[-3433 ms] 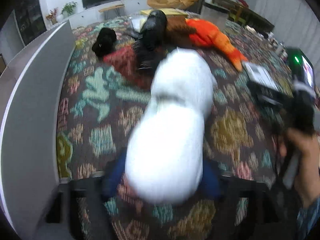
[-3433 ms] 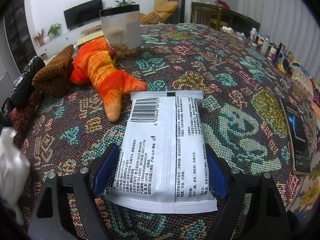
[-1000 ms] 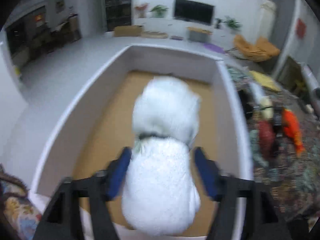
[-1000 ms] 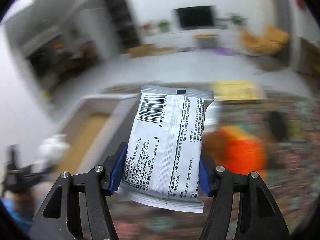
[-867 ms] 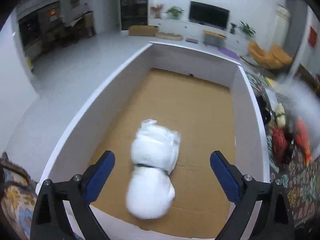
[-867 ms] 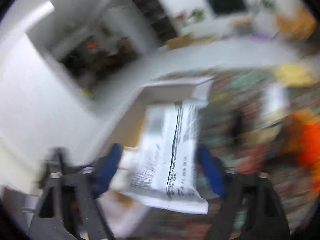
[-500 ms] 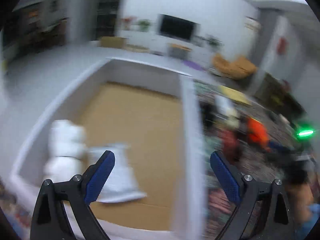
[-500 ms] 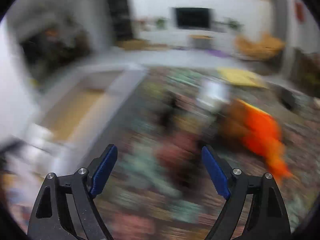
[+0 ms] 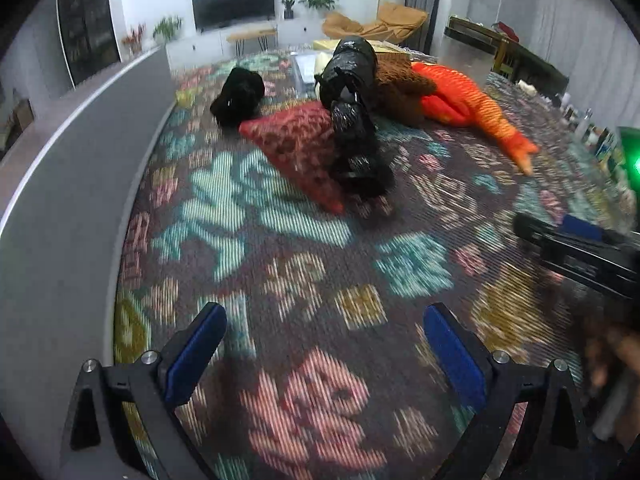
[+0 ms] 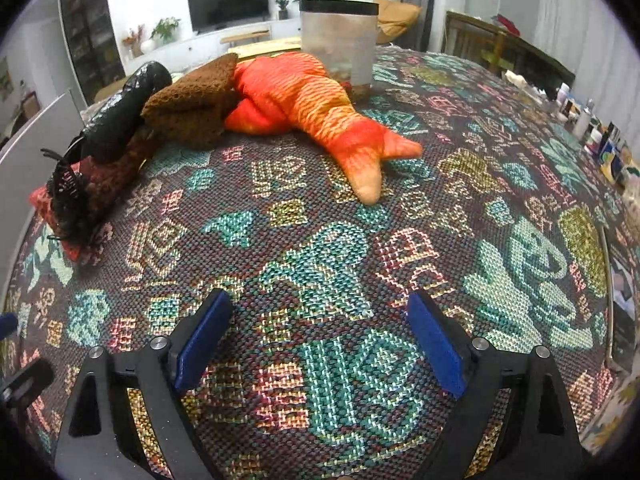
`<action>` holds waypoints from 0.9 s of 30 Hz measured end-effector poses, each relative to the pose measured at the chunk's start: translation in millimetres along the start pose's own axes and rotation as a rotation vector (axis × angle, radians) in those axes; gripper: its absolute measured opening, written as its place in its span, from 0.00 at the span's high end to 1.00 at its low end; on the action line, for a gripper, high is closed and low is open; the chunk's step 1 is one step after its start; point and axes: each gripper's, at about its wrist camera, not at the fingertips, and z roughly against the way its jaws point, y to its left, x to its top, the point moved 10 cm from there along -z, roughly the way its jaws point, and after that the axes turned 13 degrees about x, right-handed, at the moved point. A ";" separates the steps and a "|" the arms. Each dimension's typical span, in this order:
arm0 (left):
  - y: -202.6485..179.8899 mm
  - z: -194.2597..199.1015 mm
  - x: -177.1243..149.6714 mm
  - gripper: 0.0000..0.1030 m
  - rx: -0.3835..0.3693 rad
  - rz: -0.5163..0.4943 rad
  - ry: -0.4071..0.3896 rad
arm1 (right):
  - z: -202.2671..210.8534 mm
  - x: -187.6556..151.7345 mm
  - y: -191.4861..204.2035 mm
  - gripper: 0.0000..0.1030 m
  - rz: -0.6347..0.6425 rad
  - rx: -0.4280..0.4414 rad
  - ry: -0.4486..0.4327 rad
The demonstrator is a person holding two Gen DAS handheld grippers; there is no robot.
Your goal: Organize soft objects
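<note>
Both grippers, left (image 9: 322,350) and right (image 10: 320,338), are being held over the patterned worktop (image 10: 340,264) with jaws apart and nothing between them. Five soft objects are being seen bunched at the far side: one orange plush (image 10: 316,108), one brown knit (image 10: 192,100), one shiny black bundle (image 9: 352,120), one red cushion (image 9: 298,148), one black plush (image 9: 240,96). One jar (image 10: 340,36) is standing behind the orange plush.

Patterned tablecloth (image 10: 320,248), clear canister (image 10: 340,40), television (image 9: 233,3)
</note>
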 end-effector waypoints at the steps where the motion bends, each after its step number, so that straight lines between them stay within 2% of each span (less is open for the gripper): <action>1: -0.8 -7.2 1.9 0.04 0.013 -0.010 0.002 | 0.2 -1.4 -1.7 0.10 0.000 0.000 -0.001; 3: 0.7 -14.1 3.6 0.00 0.016 -0.005 -0.007 | -3.5 1.9 -3.6 0.10 -0.002 0.001 -0.002; 6: 5.7 -17.5 6.7 0.00 0.009 0.024 -0.012 | 3.0 -0.3 2.9 0.09 -0.003 0.002 -0.005; 27: 8.0 -14.5 6.6 0.00 0.013 0.027 -0.017 | 3.4 0.0 2.3 0.09 -0.006 0.000 -0.008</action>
